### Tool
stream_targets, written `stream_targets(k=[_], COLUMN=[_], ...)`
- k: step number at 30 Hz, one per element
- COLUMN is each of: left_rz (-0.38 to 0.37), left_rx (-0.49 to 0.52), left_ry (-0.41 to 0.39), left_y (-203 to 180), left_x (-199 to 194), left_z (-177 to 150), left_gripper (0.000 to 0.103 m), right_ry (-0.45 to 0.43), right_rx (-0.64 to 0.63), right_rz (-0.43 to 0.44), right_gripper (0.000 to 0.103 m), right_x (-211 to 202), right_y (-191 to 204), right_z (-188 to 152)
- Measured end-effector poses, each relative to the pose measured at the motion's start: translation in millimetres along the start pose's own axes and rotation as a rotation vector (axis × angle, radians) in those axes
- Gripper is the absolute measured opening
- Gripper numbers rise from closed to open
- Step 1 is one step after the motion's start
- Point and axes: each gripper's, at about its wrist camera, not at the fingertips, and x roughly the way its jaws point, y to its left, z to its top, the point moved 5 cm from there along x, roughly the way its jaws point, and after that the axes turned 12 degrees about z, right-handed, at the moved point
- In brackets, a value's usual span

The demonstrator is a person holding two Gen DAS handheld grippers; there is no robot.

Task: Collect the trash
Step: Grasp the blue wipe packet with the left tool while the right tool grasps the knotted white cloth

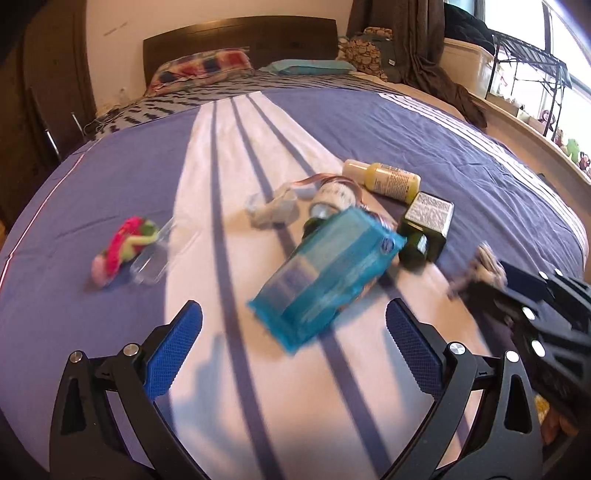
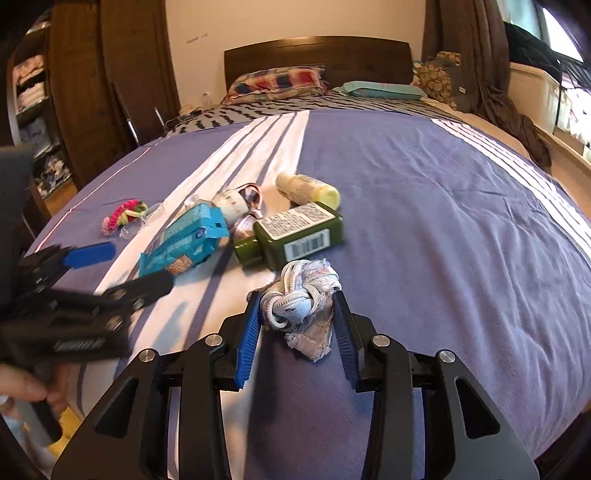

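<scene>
Bedroom w/ bed [image 2: 443, 206] under purple-and-white striped cover, dark wood headboard [image 2: 317, 55], cream wall [image 2: 280, 18] behind. Patterned pillow [image 2: 277, 79] & teal pillow [image 2: 380, 90] at head. Dark wardrobe [image 2: 96, 92] left; brown curtain [image 2: 469, 48] & bright window [image 1: 517, 18] right.

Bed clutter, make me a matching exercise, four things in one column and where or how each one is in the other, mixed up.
Things:
1. blue wrapper
2. green bottle
3. crumpled rag
4. pink hair tie

States:
A. far off on the purple sheet, beside a clear plastic case
B. between the right tool's pads
C. ahead of the open left tool
D. lying on its side, barcode showing

Pairs: 1-C, 2-D, 3-B, 4-A
</scene>
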Motion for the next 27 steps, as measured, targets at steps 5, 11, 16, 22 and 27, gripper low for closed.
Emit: stream_targets(k=[5, 11, 16, 22, 27], left_rz=[-0.02, -0.06, -0.061, -0.058, -0.054], left_rx=[0.033, 0.037, 0.025, 0.001, -0.019], left_ry=[0.026, 0.034, 0.034, 0.032, 0.033], left_y=[-14, -17, -11, 0, 11], left_x=[19, 17, 2, -25, -47], left_z=[7, 2, -14, -39, -61], left_gripper=[0.075, 0.053, 0.049, 0.046, 0.039], right_ry=[-0.003, -0.002, -0.004, -0.009, -0.009], right_rx=[0.021, 0.019, 0.012, -0.012, -0.031], right_rz=[0.003, -0.011, -0.014, 0.006, 0.03], right_gripper=[0.039, 0.039, 0.039, 0.039, 0.039], right_x=[-1, -1, -9, -23, -35], right_y=[-6, -5, 2, 20, 38], right_z=[-3, -3, -7, -15, -24])
